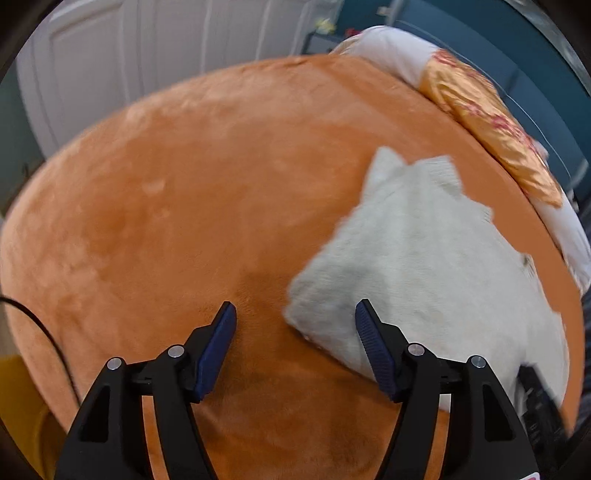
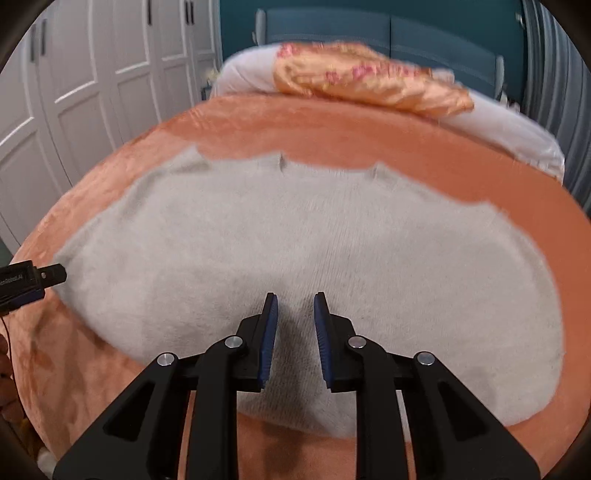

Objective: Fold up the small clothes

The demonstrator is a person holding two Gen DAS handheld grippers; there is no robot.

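A small fluffy white garment (image 2: 295, 236) lies spread flat on an orange plush bedspread (image 2: 332, 136). In the left wrist view the garment (image 1: 417, 251) lies to the right, its near corner between my fingers. My left gripper (image 1: 295, 314) is open wide and empty, just above the bedspread (image 1: 177, 206) at the garment's left edge. My right gripper (image 2: 295, 306) is open with a narrower gap, empty, hovering over the garment's near middle. The left gripper's tip (image 2: 40, 277) shows at the left edge of the right wrist view, next to the garment.
An orange satin pillow (image 2: 369, 85) on white pillows (image 2: 524, 133) lies at the head of the bed. White wardrobe doors (image 2: 85, 81) stand to the left. A teal headboard (image 2: 388, 33) is behind. A black cable (image 1: 40, 325) hangs at the left.
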